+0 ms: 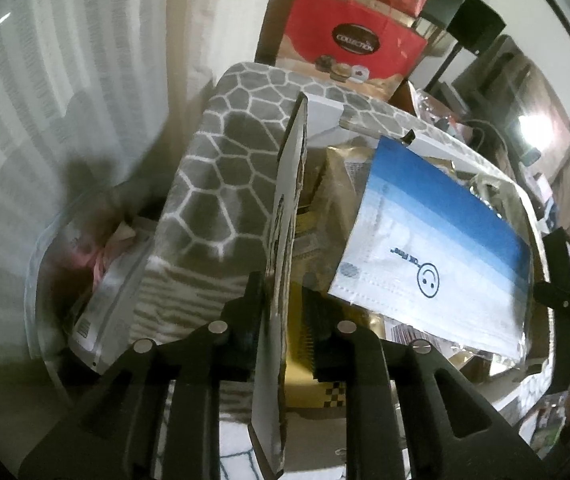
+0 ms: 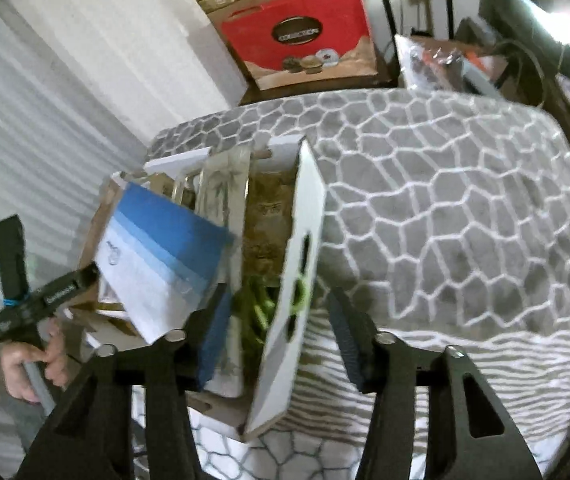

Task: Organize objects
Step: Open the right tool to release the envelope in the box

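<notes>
An open cardboard box (image 2: 303, 236) stands on a grey patterned cloth (image 2: 445, 208). It is packed with gold packets, a green item (image 2: 261, 304) and a blue-and-white mask pack (image 2: 161, 252) lying on top. My left gripper (image 1: 283, 300) straddles the box's left wall (image 1: 285, 216); the wall sits between the two fingers with a gap on the right side. The mask pack shows in the left wrist view (image 1: 437, 240) too. My right gripper (image 2: 279, 312) is open astride the box's right wall, its left finger inside the box beside the mask pack.
A red "Collection" gift bag (image 2: 305, 36) stands behind the table, with stacked boxes above it. A clear tub (image 1: 85, 264) of packets sits left of the table. White blinds (image 2: 25, 140) line the left. Cluttered items (image 2: 445, 60) lie at the back right.
</notes>
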{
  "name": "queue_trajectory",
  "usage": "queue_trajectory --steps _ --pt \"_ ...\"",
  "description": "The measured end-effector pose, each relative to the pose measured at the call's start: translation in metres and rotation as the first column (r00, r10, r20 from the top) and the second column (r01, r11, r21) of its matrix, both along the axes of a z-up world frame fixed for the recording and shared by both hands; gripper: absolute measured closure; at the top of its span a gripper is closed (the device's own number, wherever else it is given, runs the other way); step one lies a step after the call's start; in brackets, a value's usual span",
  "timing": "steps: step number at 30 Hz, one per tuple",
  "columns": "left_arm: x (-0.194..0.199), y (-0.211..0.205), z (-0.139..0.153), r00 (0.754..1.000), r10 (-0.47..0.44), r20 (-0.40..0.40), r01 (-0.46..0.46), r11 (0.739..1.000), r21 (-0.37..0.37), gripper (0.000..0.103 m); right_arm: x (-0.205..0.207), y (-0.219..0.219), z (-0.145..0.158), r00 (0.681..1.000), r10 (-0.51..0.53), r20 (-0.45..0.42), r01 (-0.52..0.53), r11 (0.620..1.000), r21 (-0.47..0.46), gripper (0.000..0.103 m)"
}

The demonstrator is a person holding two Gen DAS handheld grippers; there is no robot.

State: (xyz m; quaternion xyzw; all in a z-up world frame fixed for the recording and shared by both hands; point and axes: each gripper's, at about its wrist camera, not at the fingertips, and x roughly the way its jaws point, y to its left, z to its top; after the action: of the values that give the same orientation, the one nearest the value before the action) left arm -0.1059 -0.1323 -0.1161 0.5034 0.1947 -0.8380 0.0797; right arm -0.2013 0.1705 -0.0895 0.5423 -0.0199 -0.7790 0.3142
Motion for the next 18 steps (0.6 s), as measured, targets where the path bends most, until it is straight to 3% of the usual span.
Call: queue_trajectory --steps 2,11,18 --pt "0.000 0.002 0.001 1.000 -0.005 0.003 0.005 1.000 -0.014 0.086 -0.003 -0.001 -0.002 0.999 0.013 0.032 -0.011 0.999 -0.045 0.069" --pt "-0.001 0.021 0.005 1.000 -0.022 0.015 0.023 0.999 -0.047 0.086 -0.008 0.003 -0.005 1.000 0.007 0.023 -0.006 0.999 -0.043 0.072" --pt "-0.015 0.055 0.007 0.996 -0.093 0.010 0.093 0.996 -0.013 0.086 -0.013 0.037 -0.001 0.998 -0.055 0.021 0.055 0.998 -0.023 0.071"
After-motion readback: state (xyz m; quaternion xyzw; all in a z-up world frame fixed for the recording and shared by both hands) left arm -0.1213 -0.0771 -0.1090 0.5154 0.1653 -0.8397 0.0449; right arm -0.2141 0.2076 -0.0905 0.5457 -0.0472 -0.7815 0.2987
